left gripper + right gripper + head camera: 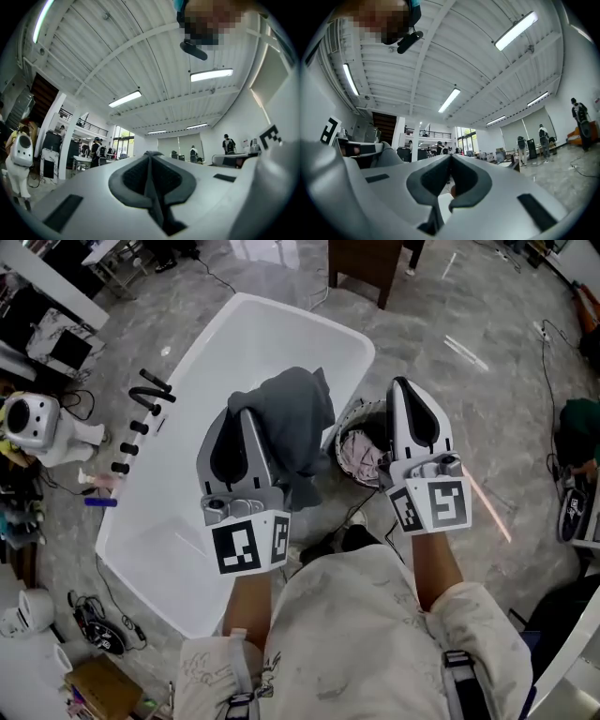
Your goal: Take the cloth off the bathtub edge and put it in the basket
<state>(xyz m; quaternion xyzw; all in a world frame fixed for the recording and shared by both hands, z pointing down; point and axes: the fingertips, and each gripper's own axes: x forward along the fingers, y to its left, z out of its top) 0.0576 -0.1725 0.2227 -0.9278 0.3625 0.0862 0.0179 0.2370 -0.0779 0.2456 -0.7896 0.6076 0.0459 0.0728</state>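
Note:
A dark grey cloth [292, 423] hangs over the right edge of the white bathtub [187, 521]. Just right of the tub stands a round basket [361, 448] with a pinkish cloth inside. My left gripper [246, 414] is held up in front of the cloth, jaws shut with nothing between them. My right gripper [401, 383] is raised above the basket's right side, its tips together and empty. The left gripper view shows my left gripper [150, 154] against the ceiling, and the right gripper view shows my right gripper [450, 157] against the hall. Neither gripper view shows the cloth.
Black tap fittings [142, 401] line the tub's left rim. A white toy-like robot [33, 423] and cables lie on the floor at left. A dark wooden cabinet [370, 263] stands beyond the tub. Several people [580, 112] stand far off in the hall.

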